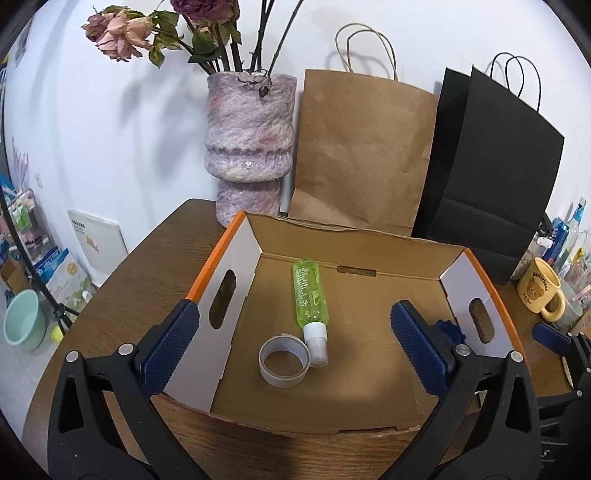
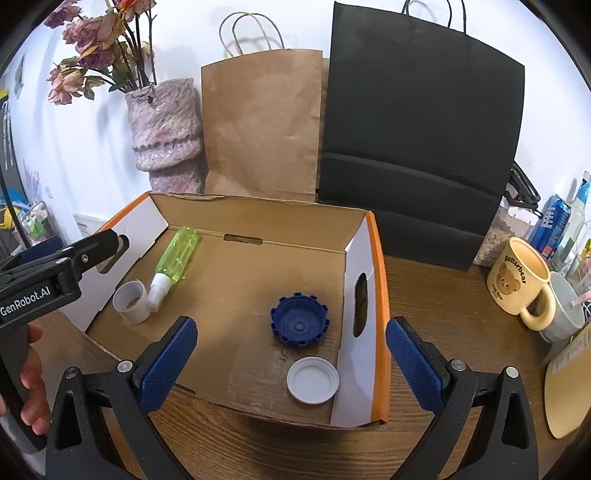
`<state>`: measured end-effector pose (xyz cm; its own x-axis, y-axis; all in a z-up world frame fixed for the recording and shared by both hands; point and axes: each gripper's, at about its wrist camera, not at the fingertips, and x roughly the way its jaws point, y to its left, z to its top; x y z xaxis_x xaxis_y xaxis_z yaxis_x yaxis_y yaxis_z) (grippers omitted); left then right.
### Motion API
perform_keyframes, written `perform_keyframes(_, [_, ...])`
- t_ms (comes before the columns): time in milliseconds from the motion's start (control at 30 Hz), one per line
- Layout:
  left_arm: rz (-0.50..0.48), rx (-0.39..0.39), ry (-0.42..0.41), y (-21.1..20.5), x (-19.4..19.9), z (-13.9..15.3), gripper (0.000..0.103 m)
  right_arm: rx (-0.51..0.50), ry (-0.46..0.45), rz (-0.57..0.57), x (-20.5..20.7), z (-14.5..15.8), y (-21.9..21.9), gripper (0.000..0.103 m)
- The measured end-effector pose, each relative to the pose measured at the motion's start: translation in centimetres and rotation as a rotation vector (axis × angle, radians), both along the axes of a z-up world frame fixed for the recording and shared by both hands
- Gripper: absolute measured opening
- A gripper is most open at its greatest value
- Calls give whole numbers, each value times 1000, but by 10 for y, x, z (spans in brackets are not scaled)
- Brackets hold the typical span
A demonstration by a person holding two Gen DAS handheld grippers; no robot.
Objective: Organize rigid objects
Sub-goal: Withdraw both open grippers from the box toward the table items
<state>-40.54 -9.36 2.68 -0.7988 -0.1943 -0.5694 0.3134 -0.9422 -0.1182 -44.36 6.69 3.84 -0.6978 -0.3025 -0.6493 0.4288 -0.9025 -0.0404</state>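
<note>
Lighting was bright, even, indoor; source appeared overhead and in front of the wall. Soft shadows of the dried flowers (image 1: 159,33) and bag handles fell on the white wall (image 1: 92,129). A glare spot showed on the vase (image 1: 248,162). The near inner floor of the cardboard box (image 1: 369,398) lay in shade. Both views showed strong fisheye bending, with black vignette at the corners. Centre was sharp; clutter at the far edges was smeared and soft.
</note>
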Motion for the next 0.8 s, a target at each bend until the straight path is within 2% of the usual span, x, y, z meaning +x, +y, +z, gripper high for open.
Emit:
perform_keyframes(367, [-27, -25, 73, 8, 37, 17, 103, -17, 77, -3, 40, 25, 16, 103])
perform_keyframes(800, [-60, -56, 94, 17, 83, 20, 103, -28, 115, 6, 88, 35, 44, 103])
